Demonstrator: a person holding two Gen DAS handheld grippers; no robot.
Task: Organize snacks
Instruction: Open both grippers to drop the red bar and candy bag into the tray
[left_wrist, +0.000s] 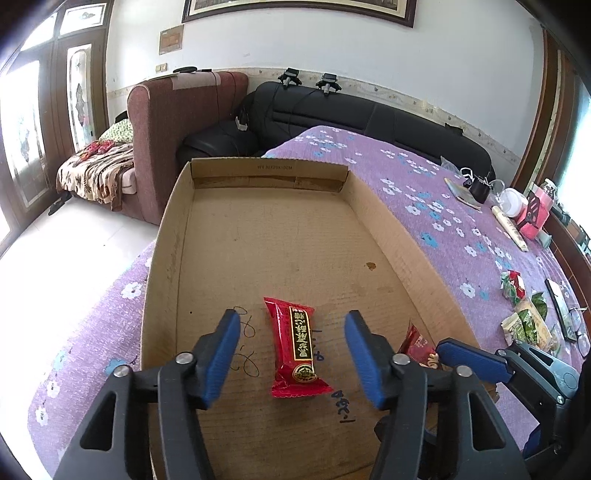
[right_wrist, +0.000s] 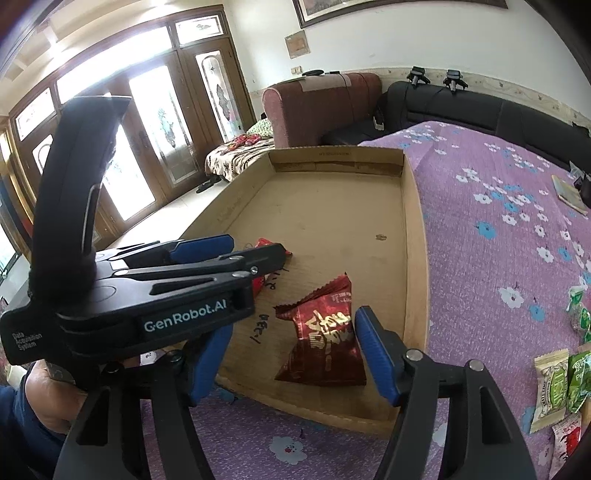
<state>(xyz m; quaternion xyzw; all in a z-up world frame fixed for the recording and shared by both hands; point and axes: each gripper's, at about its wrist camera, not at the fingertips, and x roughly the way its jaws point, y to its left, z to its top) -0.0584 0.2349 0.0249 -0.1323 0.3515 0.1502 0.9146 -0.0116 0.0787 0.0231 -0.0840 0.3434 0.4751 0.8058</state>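
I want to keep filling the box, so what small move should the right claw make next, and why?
Probably swing the right claw right, toward the loose snack packets on the purple cloth. Its jaws are open and hold nothing, both red packets already lie in the cardboard box, and the left claw hovers open over the box.

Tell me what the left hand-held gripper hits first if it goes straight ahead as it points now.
Probably the red snack bar on the cardboard box floor: it lies between the open fingers of the left hand-held gripper. Height above it is unclear.
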